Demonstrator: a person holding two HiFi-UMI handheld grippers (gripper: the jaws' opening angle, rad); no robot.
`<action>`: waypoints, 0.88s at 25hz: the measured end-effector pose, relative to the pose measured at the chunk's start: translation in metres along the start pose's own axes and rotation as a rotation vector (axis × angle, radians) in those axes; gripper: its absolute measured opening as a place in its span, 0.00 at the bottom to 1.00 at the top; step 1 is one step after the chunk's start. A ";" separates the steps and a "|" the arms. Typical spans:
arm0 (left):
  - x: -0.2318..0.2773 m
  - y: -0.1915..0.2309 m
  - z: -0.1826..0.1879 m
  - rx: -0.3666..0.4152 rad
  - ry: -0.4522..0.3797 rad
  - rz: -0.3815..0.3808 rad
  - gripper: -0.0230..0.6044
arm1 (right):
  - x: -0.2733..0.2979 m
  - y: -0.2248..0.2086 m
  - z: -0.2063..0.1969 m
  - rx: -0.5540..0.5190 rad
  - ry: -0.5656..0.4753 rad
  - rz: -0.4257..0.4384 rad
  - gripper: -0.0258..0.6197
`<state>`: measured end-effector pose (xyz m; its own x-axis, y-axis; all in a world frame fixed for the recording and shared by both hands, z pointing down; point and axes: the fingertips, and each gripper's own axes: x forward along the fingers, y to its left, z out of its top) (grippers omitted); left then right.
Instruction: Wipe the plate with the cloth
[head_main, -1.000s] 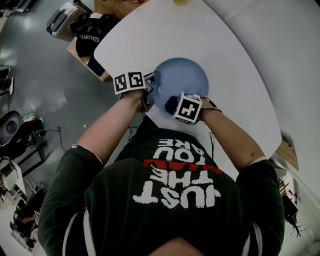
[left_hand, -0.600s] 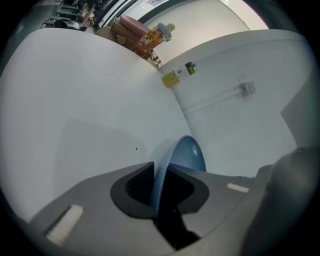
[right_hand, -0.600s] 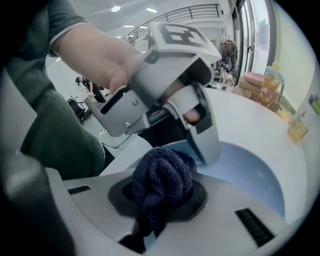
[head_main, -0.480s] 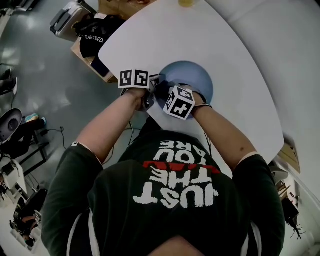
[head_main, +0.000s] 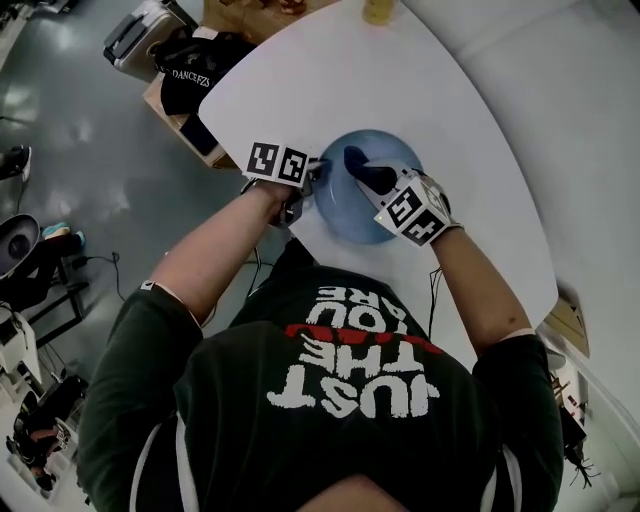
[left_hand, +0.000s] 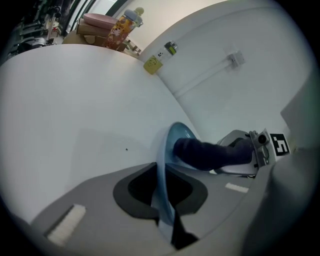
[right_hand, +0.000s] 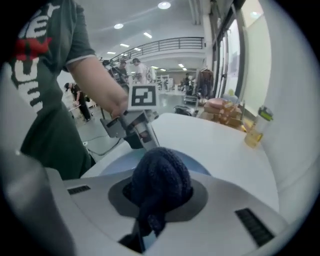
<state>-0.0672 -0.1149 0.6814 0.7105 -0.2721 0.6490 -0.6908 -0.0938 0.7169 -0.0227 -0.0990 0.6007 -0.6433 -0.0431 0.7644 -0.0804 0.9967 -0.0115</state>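
Note:
A light blue plate (head_main: 375, 215) lies near the white table's front edge. My left gripper (head_main: 316, 180) clasps the plate's left rim (left_hand: 162, 175), which stands edge-on between its jaws, and those jaws are closing on it. My right gripper (head_main: 388, 190) is shut on a bunched dark navy cloth (head_main: 366, 170) that rests on the far part of the plate's inside. In the right gripper view the cloth (right_hand: 160, 182) fills the jaws, with the plate (right_hand: 112, 162) below it and the left gripper (right_hand: 135, 127) beyond.
A yellow bottle (head_main: 378, 10) stands at the table's far edge, with pink packages (left_hand: 100, 21) further along. Boxes and a dark bag (head_main: 190, 75) sit on the floor left of the table (head_main: 480, 150). The table's front edge runs just under both grippers.
My right gripper has carried the cloth from the plate's near-left side across to its far part, and its marker cube has swung right. The left gripper stayed at the rim and rolled slightly.

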 end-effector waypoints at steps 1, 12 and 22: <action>0.000 0.000 -0.001 0.000 0.002 0.001 0.07 | 0.012 0.005 -0.002 -0.046 0.036 0.015 0.13; 0.001 -0.002 0.001 0.018 0.015 0.004 0.07 | 0.056 -0.035 -0.024 -0.040 0.216 -0.115 0.13; -0.001 0.001 0.003 -0.094 -0.053 -0.007 0.07 | 0.008 -0.057 -0.085 0.073 0.360 -0.138 0.13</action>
<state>-0.0687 -0.1177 0.6811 0.7056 -0.3225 0.6310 -0.6682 -0.0062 0.7440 0.0409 -0.1500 0.6622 -0.3152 -0.1365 0.9392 -0.2095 0.9752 0.0714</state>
